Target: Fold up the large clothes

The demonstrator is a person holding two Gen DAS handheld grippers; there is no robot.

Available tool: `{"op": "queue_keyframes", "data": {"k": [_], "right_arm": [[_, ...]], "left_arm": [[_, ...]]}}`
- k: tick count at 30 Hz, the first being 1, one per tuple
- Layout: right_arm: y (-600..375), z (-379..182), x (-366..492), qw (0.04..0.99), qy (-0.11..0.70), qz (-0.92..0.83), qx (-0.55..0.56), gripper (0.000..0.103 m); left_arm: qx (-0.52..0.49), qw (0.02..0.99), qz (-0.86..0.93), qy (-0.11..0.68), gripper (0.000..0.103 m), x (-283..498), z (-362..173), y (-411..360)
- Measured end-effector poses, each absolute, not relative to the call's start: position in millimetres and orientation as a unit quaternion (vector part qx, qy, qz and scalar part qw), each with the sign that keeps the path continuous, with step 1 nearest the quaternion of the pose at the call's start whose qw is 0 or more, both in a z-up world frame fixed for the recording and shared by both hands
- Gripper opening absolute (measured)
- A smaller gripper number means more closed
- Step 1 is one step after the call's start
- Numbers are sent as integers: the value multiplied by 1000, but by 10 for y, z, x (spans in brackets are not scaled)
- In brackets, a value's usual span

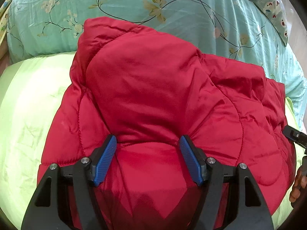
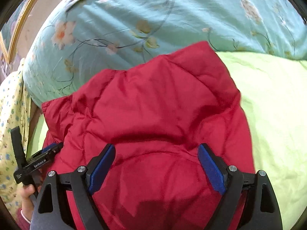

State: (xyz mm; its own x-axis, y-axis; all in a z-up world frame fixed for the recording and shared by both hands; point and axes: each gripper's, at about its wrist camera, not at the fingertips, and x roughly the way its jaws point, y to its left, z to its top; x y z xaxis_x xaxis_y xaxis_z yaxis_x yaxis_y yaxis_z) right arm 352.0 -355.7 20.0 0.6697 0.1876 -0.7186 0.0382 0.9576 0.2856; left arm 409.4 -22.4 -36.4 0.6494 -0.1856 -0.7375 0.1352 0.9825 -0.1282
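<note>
Red quilted fabric fills both views: a puffy jacket (image 1: 153, 88), glossy and stitched in curved seams, lies folded into a rounded heap on the bed. Its upper flap peaks toward the far side, creased and soft-edged. Under it spreads a pale green sheet (image 1: 25, 115), wrinkled and matte. Behind it bulges a turquoise duvet (image 1: 124, 3) printed with thin branches and pale blossoms, and a strip of patterned cloth with small red-and-white figures (image 1: 272, 5) runs along the edge. A curved gilt frame (image 2: 23, 21) shows beyond the bed in the right wrist view.

The left claw (image 1: 147, 143) stands partly open, its ribbed blue pads (image 1: 104, 164) pushing into a bulge of jacket without clamping it. The right claw (image 2: 156, 151) stands wide apart over the jacket's near edge, gripping nothing. A person's fingers (image 2: 26, 191) wrap the left claw's handle.
</note>
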Motion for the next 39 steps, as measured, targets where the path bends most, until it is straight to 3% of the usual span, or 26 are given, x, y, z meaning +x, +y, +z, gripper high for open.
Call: {"op": "queue_keyframes", "data": {"k": [5, 14, 26, 32, 39], "right_arm": [[-3503, 7, 3576, 908, 407, 13, 99, 90], [-3603, 356, 3308, 910, 389, 30, 142, 90], [-3631, 521, 2755, 921, 370, 18, 120, 90], [-3760, 366, 2777, 916, 379, 3, 130, 97], [-3976, 80, 2875, 897, 402, 15, 180, 97]], "left_arm": [[-26, 907, -86, 412, 70, 4111, -351, -244], [-76, 904, -122, 404, 70, 3869, -117, -6], [-103, 911, -134, 376, 82, 3411, 63, 389], [-130, 908, -112, 382, 82, 3441, -8, 716], [-171, 899, -114, 387, 82, 3536, -176, 940]]}}
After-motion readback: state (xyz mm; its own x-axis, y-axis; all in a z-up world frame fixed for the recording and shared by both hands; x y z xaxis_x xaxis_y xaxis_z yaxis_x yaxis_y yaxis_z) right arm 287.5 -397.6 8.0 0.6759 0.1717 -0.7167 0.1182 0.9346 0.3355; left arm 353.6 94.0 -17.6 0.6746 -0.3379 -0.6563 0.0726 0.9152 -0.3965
